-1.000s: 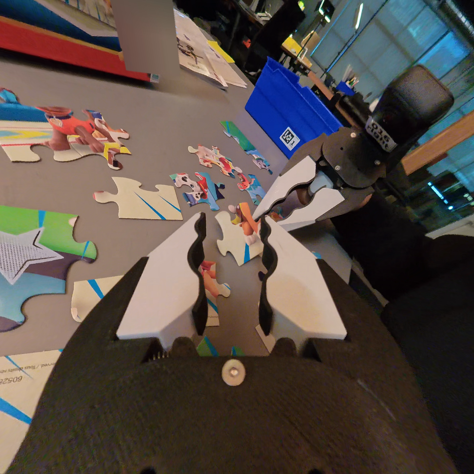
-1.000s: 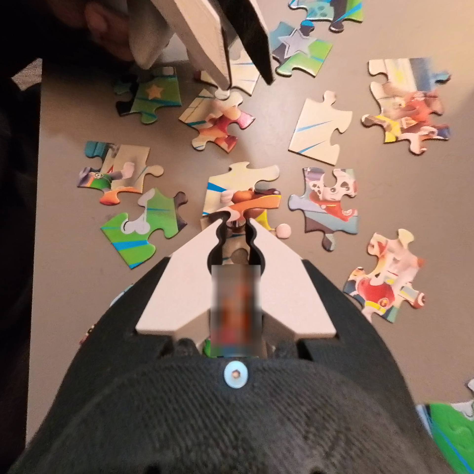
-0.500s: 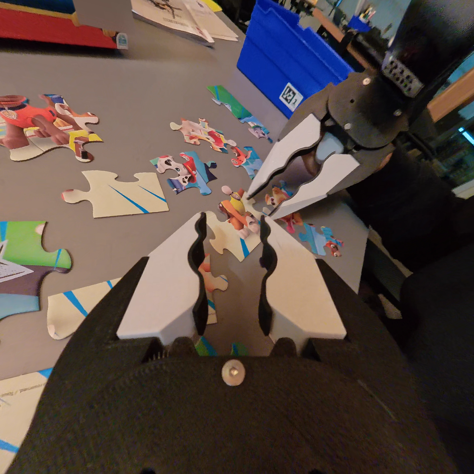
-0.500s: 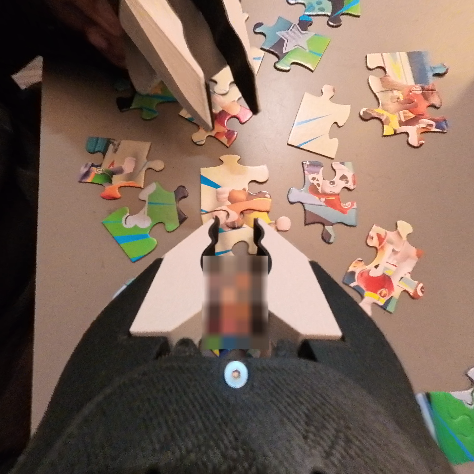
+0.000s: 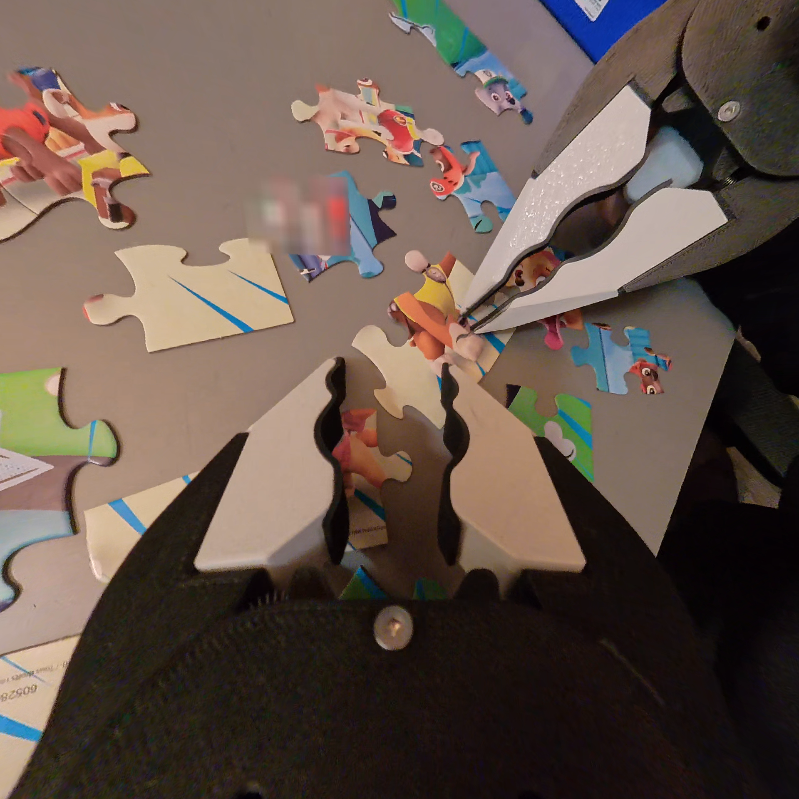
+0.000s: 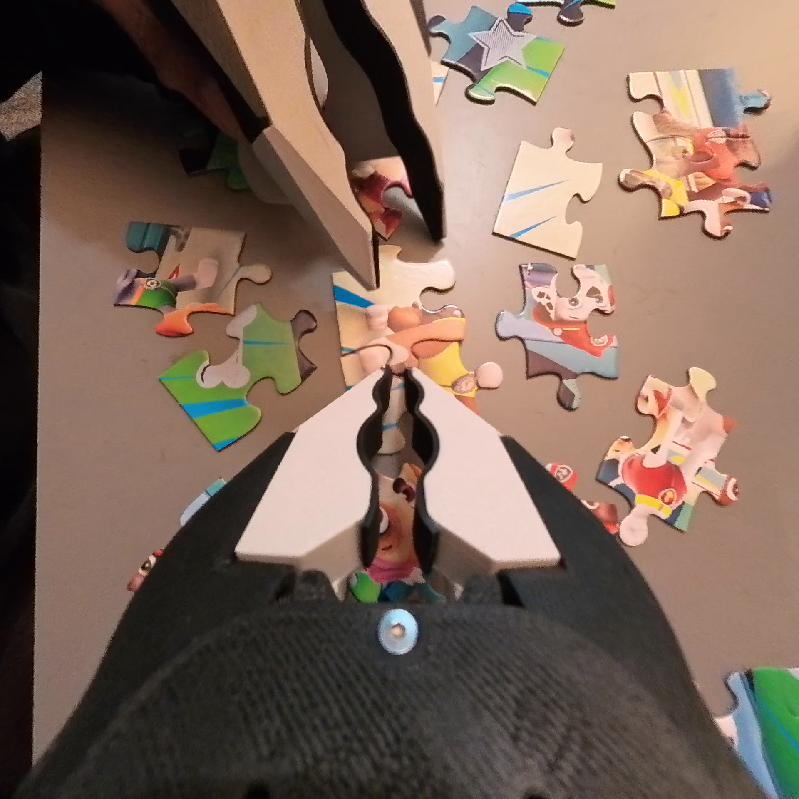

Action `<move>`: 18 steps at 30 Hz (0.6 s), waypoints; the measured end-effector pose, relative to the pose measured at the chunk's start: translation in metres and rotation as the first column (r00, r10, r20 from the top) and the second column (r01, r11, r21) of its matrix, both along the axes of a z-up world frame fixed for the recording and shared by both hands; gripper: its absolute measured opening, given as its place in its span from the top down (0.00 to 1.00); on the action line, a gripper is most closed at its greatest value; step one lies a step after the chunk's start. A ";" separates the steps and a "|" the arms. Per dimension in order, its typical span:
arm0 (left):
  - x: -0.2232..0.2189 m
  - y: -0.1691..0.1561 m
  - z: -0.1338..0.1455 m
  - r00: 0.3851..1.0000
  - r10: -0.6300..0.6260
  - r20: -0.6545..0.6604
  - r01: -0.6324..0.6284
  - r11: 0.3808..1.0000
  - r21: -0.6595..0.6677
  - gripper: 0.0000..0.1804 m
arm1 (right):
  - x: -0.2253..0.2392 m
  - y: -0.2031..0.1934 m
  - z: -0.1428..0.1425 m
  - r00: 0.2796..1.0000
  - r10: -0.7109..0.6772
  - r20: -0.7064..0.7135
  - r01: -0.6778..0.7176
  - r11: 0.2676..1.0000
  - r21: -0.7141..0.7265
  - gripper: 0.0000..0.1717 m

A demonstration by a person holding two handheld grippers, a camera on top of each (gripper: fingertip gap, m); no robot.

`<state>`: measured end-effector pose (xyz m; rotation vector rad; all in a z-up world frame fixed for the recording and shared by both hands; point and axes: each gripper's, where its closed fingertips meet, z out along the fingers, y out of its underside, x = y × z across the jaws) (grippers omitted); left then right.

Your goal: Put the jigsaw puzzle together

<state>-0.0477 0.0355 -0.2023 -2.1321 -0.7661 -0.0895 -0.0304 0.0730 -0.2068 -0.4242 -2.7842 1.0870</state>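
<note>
**Right tongs pinching puzzle piece edge**

Right tongs (image 6: 400,372) nearly closed, tips nipping near edge of cream-and-orange puzzle piece (image 6: 389,311) flat on tabletop (image 6: 108,432). Left tongs (image 5: 391,372) parted, empty, just beside its opposite end.

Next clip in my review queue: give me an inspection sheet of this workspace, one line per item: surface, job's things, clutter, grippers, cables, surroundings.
Surface: grey table, matte, lit warm.
Job's things: loose cartoon puzzle pieces lying flat, picture side up; two joined pieces with an orange and yellow figure in the middle.
Clutter: printed card at the near left edge.
Grippers: left gripper open, holding nothing, hovering over the joined pieces; right gripper almost closed, tips down at the joined pieces; whether it pinches them cannot be told.
Cables: nothing seen.
Surroundings: blue bin beyond the table; a dark sleeve to the right.
</note>
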 end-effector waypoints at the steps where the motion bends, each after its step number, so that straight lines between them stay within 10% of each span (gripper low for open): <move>1: 0.000 -0.001 0.000 1.000 0.003 0.000 -0.003 1.000 -0.004 0.77 | 0.000 0.000 0.000 1.000 0.002 0.000 -0.002 1.000 0.000 0.98; 18: 0.001 -0.004 -0.001 1.000 0.019 -0.007 -0.019 0.999 -0.027 0.78 | -0.005 -0.004 0.000 1.000 -0.019 -0.012 0.019 1.000 -0.001 1.00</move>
